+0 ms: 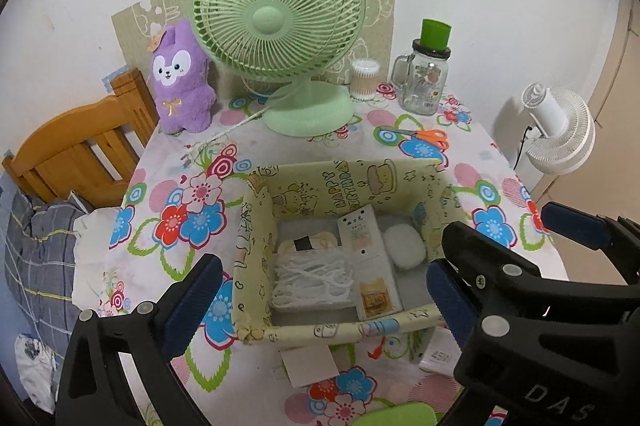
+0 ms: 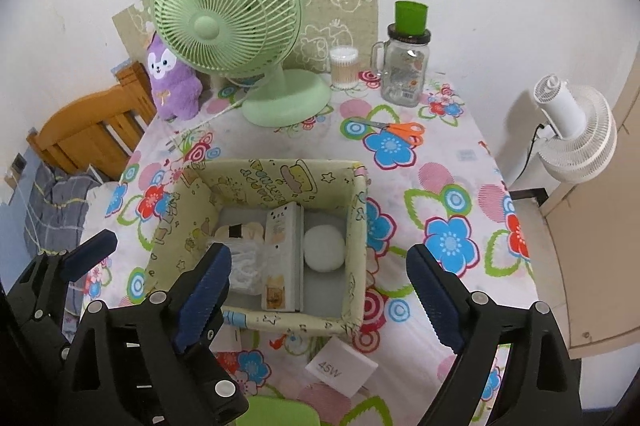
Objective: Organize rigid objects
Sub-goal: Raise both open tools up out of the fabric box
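A yellow cartoon-print fabric box point(image 1: 340, 328) point(image 2: 280, 320) stands on the flowered tablecloth. It holds an upright white carton point(image 1: 368, 258) point(image 2: 282, 254), a round white case point(image 1: 404, 246) point(image 2: 324, 246) and a bag of white cords point(image 1: 312, 278) point(image 2: 248, 266). My left gripper point(image 1: 320, 306) hovers open over the box's near-left part, with nothing between its pads. My right gripper point(image 2: 320, 298) hovers open over the near-right part, also holding nothing. A white 45W charger point(image 2: 340, 366) and a white card point(image 1: 310, 366) lie in front of the box. A green object point(image 2: 276, 412) shows at the bottom edge.
At the back stand a green desk fan point(image 1: 280, 26), a purple plush point(image 1: 182, 78), a cotton-swab tub point(image 1: 364, 78) and a glass jar mug point(image 1: 426, 78) topped by a green cup. Orange scissors point(image 1: 424, 136) lie behind the box. A wooden chair point(image 1: 80, 154) is left, a white fan point(image 1: 560, 130) right.
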